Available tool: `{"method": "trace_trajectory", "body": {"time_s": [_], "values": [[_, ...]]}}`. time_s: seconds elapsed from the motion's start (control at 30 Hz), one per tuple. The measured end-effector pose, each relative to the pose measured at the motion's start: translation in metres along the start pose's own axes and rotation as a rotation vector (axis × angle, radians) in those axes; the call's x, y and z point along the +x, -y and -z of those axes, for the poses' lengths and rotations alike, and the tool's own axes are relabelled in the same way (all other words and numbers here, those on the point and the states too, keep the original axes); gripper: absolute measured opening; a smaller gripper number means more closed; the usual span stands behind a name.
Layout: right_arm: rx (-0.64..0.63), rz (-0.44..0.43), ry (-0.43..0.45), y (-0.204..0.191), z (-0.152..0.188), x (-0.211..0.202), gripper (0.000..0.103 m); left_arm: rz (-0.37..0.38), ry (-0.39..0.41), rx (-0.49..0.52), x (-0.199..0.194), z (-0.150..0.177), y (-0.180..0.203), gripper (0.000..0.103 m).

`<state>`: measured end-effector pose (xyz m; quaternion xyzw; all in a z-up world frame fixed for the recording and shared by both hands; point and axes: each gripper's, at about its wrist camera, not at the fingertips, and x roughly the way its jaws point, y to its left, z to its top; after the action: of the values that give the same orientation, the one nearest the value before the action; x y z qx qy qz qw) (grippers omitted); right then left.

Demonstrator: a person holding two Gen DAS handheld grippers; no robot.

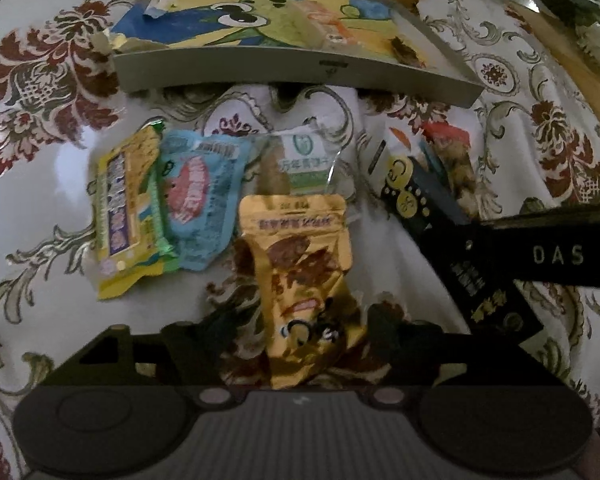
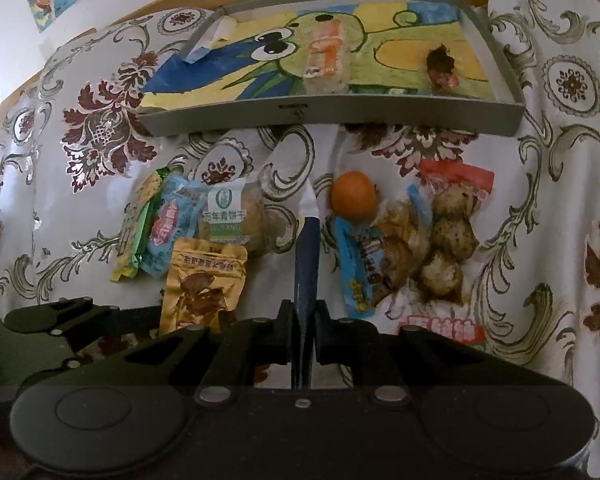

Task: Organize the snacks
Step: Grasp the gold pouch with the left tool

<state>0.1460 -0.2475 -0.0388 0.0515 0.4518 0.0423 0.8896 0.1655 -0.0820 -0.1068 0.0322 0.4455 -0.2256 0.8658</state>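
Note:
A gold foil snack packet (image 1: 304, 280) lies on the patterned tablecloth, its lower end between the spread fingers of my left gripper (image 1: 300, 324), which is open. My right gripper (image 2: 303, 320) is shut on a long black packet with gold dots (image 1: 440, 232). In the right wrist view that black packet (image 2: 306, 256) shows edge-on, pointing towards the tray. The grey tray (image 2: 340, 116) lies just beyond, lined with a cartoon drawing. It holds an orange-and-white wrapped snack (image 2: 324, 56) and a small dark snack (image 2: 440, 64).
Left of the gold packet lie a yellow-green packet (image 1: 124, 208), a light blue packet (image 1: 198, 200) and a clear biscuit packet (image 1: 296, 164). To the right are an orange ball (image 2: 354, 196), a blue-edged packet (image 2: 364, 264), a bag of brown balls (image 2: 448, 240) and a red packet (image 2: 444, 330).

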Motion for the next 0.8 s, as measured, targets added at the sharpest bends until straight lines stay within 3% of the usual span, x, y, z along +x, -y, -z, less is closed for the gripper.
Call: {"method": "trace_trajectory", "body": {"time_s": [0.1, 0.2, 0.33, 0.57, 0.63, 0.8], "values": [[0.007, -0.002, -0.003, 0.001, 0.0, 0.0, 0.01, -0.011, -0.006, -0.013, 0.005, -0.002, 0.001, 0.078], [0.015, -0.006, -0.007, 0.002, 0.001, 0.001, 0.01, -0.02, -0.007, -0.051, 0.006, -0.003, -0.003, 0.071], [0.011, -0.006, -0.011, 0.001, 0.001, 0.003, 0.011, -0.047, -0.021, -0.1, 0.003, -0.005, -0.009, 0.05], [-0.001, -0.013, -0.015, -0.001, 0.002, 0.004, 0.011, 0.02, -0.019, -0.252, -0.007, -0.003, -0.026, 0.038], [-0.004, -0.014, -0.019, -0.002, 0.002, 0.005, 0.013, 0.031, -0.019, -0.273, -0.01, -0.002, -0.029, 0.037], [0.011, -0.045, -0.042, -0.003, 0.004, 0.008, 0.028, 0.044, -0.01, -0.26, -0.015, 0.0, -0.025, 0.035]]}}
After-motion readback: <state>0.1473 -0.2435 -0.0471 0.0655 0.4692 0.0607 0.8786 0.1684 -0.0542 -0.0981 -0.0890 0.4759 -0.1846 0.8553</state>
